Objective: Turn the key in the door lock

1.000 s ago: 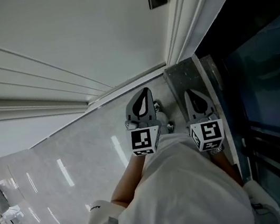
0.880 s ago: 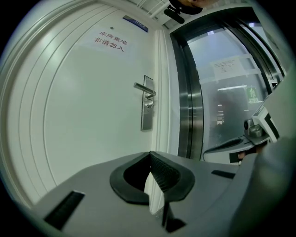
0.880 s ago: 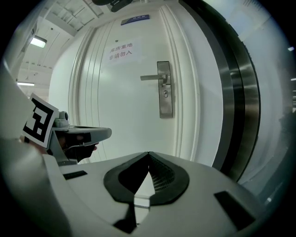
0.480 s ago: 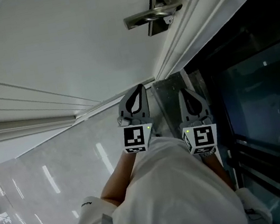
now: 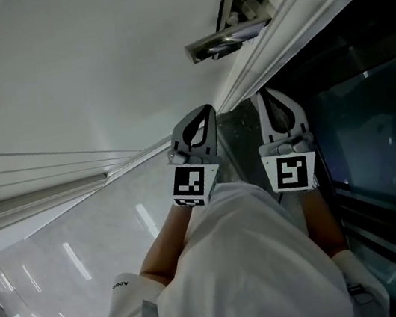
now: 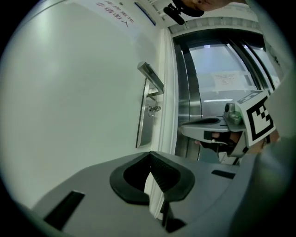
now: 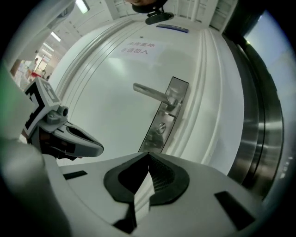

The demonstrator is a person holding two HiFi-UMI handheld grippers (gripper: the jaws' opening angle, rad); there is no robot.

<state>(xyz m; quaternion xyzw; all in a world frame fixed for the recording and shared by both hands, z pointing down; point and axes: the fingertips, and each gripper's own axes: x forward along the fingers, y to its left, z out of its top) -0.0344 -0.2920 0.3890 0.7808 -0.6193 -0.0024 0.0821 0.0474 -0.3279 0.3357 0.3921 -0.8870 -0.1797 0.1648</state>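
A: Where's the key [image 6: 154, 109]?
B: In the lock plate [image 7: 162, 121] under the lever handle [image 7: 152, 94], far end, door's right edge. Small, stiff, prob. slick; pinch the flat head.
A: Grippers?
B: Left gripper [image 6: 150, 154] & right gripper [image 7: 148, 155] both closed, empty, well apart from it.

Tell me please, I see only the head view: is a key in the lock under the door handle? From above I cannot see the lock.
Observer: Yes. The left gripper view shows a small key sticking out of the lock plate, just below the door handle.
Operator: Does the right gripper hold it?
Observer: No. The right gripper has its jaws shut with nothing between them, and the lock is ahead of it.
Operator: And the left one?
Observer: The left gripper is also shut and empty, short of the key.
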